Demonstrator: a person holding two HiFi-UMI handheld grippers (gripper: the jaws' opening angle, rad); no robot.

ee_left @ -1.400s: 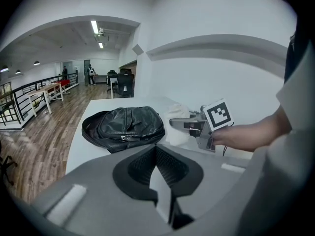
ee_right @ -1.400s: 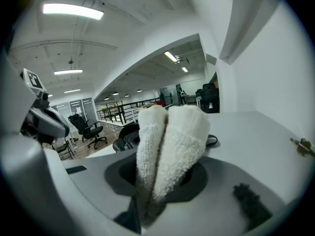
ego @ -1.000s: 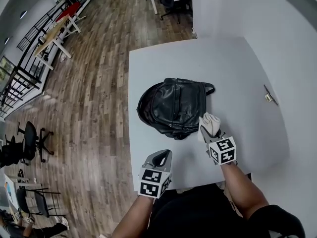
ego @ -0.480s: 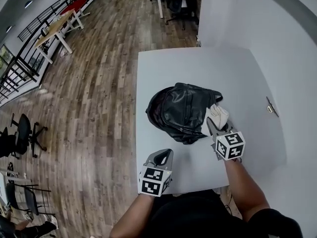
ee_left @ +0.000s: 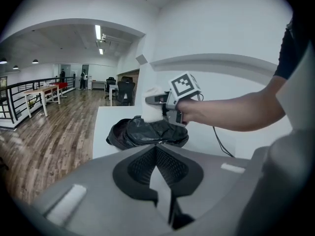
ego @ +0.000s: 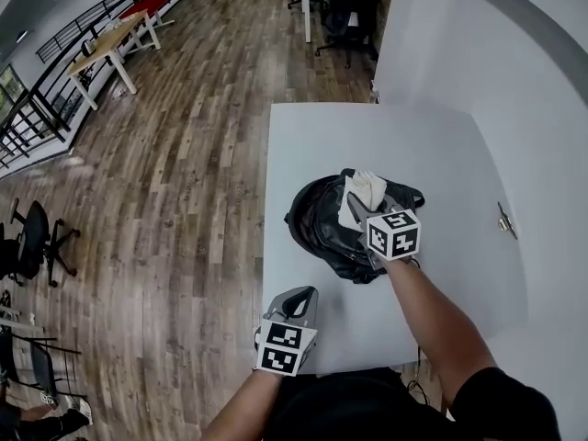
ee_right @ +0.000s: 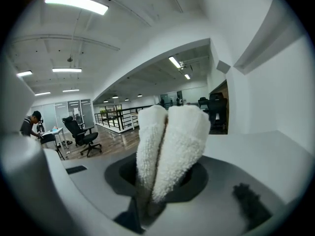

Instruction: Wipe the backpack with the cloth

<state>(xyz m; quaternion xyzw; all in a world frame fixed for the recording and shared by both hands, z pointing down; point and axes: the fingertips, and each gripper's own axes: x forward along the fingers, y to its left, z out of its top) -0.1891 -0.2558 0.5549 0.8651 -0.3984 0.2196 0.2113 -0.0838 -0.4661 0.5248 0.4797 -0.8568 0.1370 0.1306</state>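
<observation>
white table (ego: pixel 441 145), near edge: left gripper (ego: pixel 296 299), jaws pressed together, nothing between them, apart from the bag. mid-table: black backpack (ego: pixel 322 223), lying flat. over its top: right gripper (ego: pixel 356 211), clamped on a folded white cloth (ego: pixel 365 189). left gripper view alone showed, side-on, the cloth meeting the backpack's upper surface; right gripper view showed only the cloth's two rolls pinched between its jaws. beyond: wood floor (ego: pixel 184 154), office chairs (ego: pixel 354 3).
</observation>
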